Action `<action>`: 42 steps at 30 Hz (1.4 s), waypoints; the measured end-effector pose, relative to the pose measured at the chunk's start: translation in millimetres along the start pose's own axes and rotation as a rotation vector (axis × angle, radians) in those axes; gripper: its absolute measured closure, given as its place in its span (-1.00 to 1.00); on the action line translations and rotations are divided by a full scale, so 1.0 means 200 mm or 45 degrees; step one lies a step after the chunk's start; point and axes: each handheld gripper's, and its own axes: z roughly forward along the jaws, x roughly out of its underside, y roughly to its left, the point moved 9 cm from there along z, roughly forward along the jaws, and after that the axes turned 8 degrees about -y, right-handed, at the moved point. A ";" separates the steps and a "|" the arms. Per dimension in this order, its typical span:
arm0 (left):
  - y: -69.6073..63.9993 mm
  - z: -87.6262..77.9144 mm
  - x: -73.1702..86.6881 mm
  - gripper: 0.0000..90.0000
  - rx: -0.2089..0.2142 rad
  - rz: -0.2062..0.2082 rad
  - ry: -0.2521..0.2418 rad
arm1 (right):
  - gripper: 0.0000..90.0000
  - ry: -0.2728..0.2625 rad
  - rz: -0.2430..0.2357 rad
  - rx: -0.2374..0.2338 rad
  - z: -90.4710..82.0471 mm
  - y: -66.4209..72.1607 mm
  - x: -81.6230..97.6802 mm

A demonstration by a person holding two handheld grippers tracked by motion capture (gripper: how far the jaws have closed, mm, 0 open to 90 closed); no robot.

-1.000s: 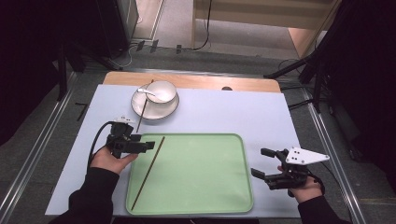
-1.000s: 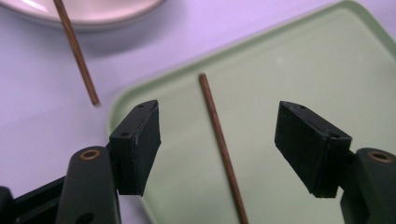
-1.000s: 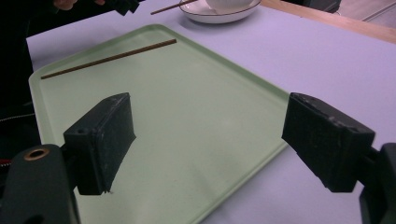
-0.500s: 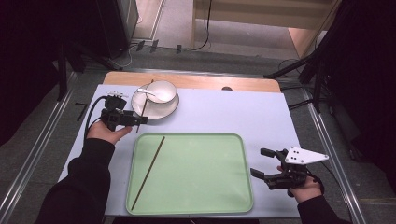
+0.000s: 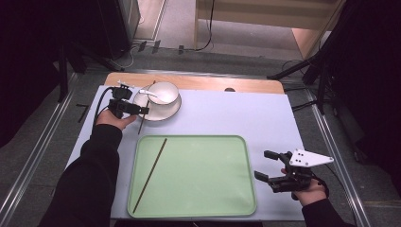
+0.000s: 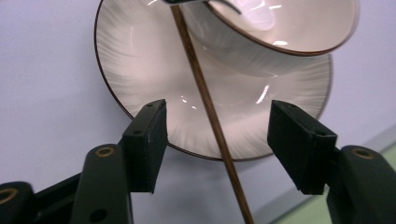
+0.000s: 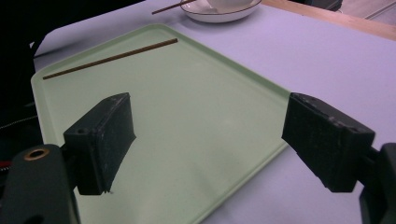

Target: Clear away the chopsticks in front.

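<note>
A white bowl [image 5: 164,92] with a spoon [image 5: 147,93] in it sits on a white plate [image 5: 158,109] at the table's far left. A brown chopstick [image 5: 143,117] leans across the plate's left rim. My left gripper [image 5: 143,110] is at that rim, open, its jaws on either side of the chopstick [image 6: 205,100] without touching it; they have just been closing. A second chopstick [image 5: 150,174] lies on the green tray [image 5: 213,189]. My right gripper [image 5: 262,164] rests open at the tray's right edge [image 7: 243,74], nothing between its jaws.
A pale blue mat [image 5: 236,113] covers the table, with a wooden strip [image 5: 203,82] along its far edge. Metal rails [image 5: 333,142] run down both sides of the table. Dark stands and cables stand on the floor beyond.
My left hand has moved from the tray's left edge away and up to the plate, and its jaws now straddle the leaning chopstick. The right gripper has not moved.
</note>
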 end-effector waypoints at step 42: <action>0.20 -0.11 -0.02 0.90 -0.143 -0.336 0.008 | -0.61 -0.015 0.015 0.002 -0.03 -0.01 0.01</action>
